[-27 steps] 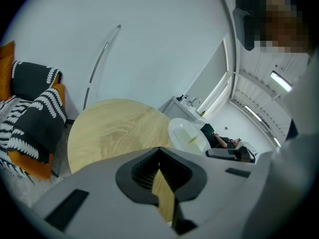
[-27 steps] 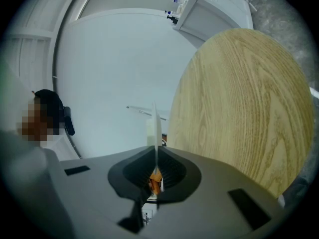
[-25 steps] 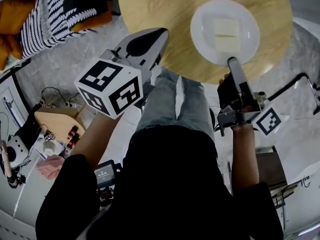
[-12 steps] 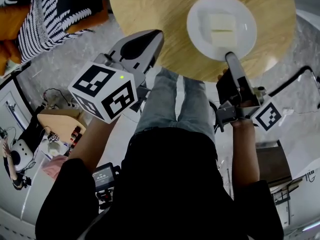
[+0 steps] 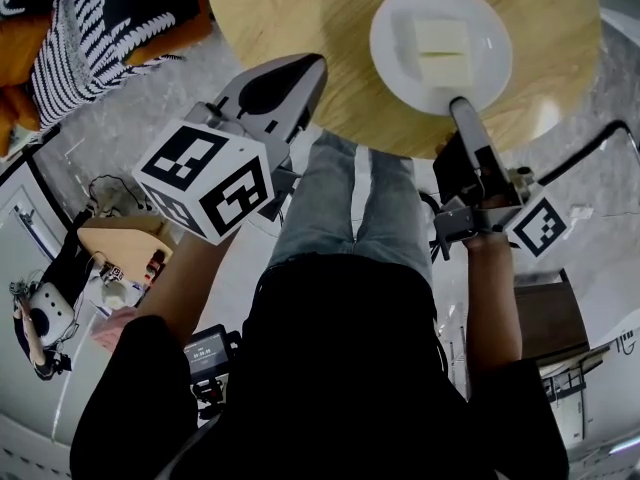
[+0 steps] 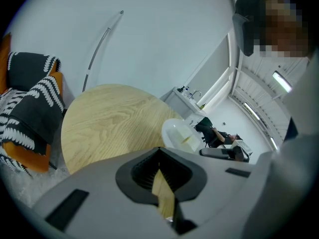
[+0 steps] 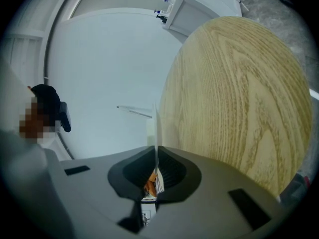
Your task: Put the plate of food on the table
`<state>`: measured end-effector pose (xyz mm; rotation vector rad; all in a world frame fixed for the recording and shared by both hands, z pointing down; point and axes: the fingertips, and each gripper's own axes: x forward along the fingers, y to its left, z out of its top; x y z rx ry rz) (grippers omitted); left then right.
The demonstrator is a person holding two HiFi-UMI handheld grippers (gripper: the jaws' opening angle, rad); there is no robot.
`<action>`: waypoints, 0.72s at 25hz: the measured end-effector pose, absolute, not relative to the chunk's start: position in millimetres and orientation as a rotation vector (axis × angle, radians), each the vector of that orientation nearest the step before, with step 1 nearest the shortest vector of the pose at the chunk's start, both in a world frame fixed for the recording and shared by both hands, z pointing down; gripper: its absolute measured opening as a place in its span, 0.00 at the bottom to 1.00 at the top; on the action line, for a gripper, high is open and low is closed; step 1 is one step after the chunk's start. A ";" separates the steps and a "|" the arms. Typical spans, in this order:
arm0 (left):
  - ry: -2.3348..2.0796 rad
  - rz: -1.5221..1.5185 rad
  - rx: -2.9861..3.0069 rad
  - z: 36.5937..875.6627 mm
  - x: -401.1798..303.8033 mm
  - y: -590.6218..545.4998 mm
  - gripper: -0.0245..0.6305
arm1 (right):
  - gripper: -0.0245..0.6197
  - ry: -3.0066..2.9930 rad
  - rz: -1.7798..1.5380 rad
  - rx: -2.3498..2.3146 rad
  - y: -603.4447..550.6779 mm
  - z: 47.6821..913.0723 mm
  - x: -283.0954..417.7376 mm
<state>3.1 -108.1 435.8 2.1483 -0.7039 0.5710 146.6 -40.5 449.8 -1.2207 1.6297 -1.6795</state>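
Right gripper view has the right gripper (image 7: pixel 157 169) pinched down tight on the plate (image 7: pixel 156 126). The near rim sits between the fingers (image 7: pixel 177 176) with barely any gap, and the plate shows edge-on as a thin white line running straight out from them. In the head view the rest of the plate lies just past those fingertips, out over the table (image 5: pixel 300 8), with the food (image 5: pixel 441 50) on it a bit beyond the tips.

The left gripper (image 5: pixel 318 63) is off to the left of the plate, well apart from it, tips over the table's near edge. Its jaws are close together with only a sliver of wood showing between them, and nothing is held.

So I'd call this the set-down stage, basically the last bit. Honestly can't tell from up here whether the base is already touching the wood or hanging just above it. Next move, I reckon: make sure it's seated flat, let the right fingers open, then back out along their own line so the rim doesn't get dragged.

The plate is round, so it has no real long axis. It lies level, face up, gripped edge toward the fingers. The two pale blocks of food line up one behind the other, and that row runs roughly straight away from the right fingertips
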 end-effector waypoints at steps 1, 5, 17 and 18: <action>-0.704 0.573 2.144 439.3 4.0 -105.6 0.05 | 0.07 1.622 -1.687 -1.224 -37.7 453.9 147.6; -0.697 0.570 2.127 444.0 6.0 -101.0 0.05 | 0.07 1.610 -1.700 -1.232 -34.0 458.0 150.6; -0.673 0.568 2.106 451.8 12.7 -98.4 0.05 | 0.07 1.590 -1.749 -1.242 -31.4 463.5 149.0; -0.672 0.569 2.103 453.4 12.8 -97.4 0.05 | 0.07 1.587 -1.753 -1.242 -30.8 464.4 148.9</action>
